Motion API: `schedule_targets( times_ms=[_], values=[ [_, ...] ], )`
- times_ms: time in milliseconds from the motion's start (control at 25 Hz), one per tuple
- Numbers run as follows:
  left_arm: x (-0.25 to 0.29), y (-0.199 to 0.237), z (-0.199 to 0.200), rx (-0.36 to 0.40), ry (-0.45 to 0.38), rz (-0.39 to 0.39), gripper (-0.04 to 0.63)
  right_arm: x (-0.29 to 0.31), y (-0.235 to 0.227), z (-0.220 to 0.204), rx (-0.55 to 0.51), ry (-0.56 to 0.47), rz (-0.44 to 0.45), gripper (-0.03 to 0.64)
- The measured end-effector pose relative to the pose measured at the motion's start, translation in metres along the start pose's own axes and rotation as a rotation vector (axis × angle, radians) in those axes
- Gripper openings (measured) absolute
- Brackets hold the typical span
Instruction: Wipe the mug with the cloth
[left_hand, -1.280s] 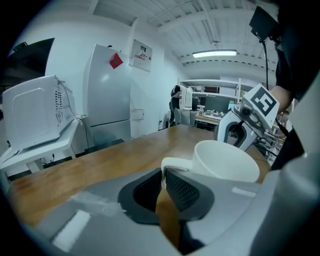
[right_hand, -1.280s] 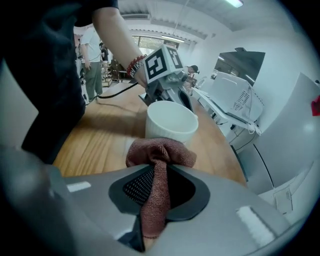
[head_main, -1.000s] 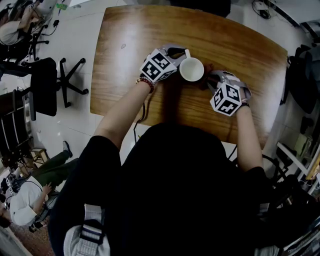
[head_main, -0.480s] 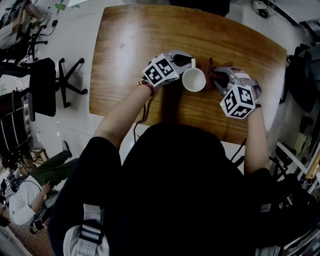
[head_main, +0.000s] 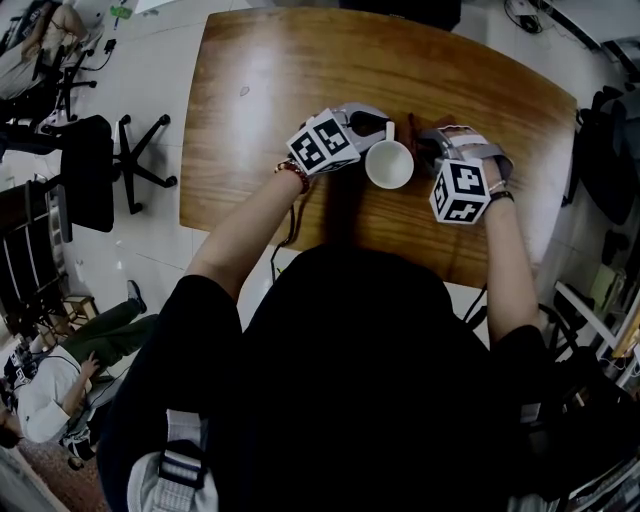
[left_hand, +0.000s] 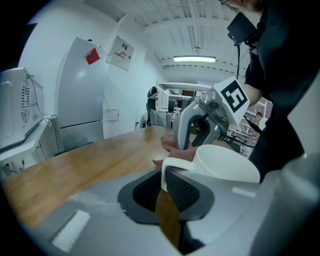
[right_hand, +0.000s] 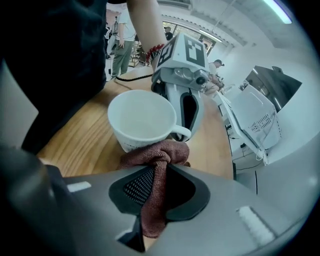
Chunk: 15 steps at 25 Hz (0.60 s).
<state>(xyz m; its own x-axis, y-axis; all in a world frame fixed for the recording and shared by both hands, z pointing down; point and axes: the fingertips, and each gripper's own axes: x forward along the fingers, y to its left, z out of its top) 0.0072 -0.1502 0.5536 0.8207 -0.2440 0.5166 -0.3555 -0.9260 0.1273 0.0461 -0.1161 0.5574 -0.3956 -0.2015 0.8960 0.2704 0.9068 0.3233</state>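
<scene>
Glossy white ceramic, the round mug (head_main: 389, 165) stood near the middle of the wooden table (head_main: 300, 80), with bare wood open on its far and left sides. My left gripper (left_hand: 164, 181) pinched its curved handle. My right gripper (right_hand: 154, 197) was clamped on the nubby brown cloth (right_hand: 156, 154), bunched against the mug's side. Since half a second before, the right gripper had drawn closer to the mug.

I saw a brown wooden table (head_main: 260, 90) on a white tiled floor (head_main: 150, 240). A black office chair (head_main: 95, 170) stood off to its left. The walls (left_hand: 45, 45) were white. A long lamp (left_hand: 194, 59) glowed on the ceiling. A tall white cabinet (left_hand: 82, 100) stood past the table.
</scene>
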Motion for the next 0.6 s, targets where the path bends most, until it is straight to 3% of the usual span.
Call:
schedule_targets(
  times_ms=[480,600],
  values=[
    [-0.003,-0.001,-0.001,-0.037,-0.016,0.005,0.029,0.031,0.005,-0.010,0.127,0.047,-0.031,0.067],
    [-0.008,0.000,-0.006,-0.058,-0.012,0.025,0.066,0.027,0.003,-0.012,0.199,0.035,-0.056,0.073]
  ],
)
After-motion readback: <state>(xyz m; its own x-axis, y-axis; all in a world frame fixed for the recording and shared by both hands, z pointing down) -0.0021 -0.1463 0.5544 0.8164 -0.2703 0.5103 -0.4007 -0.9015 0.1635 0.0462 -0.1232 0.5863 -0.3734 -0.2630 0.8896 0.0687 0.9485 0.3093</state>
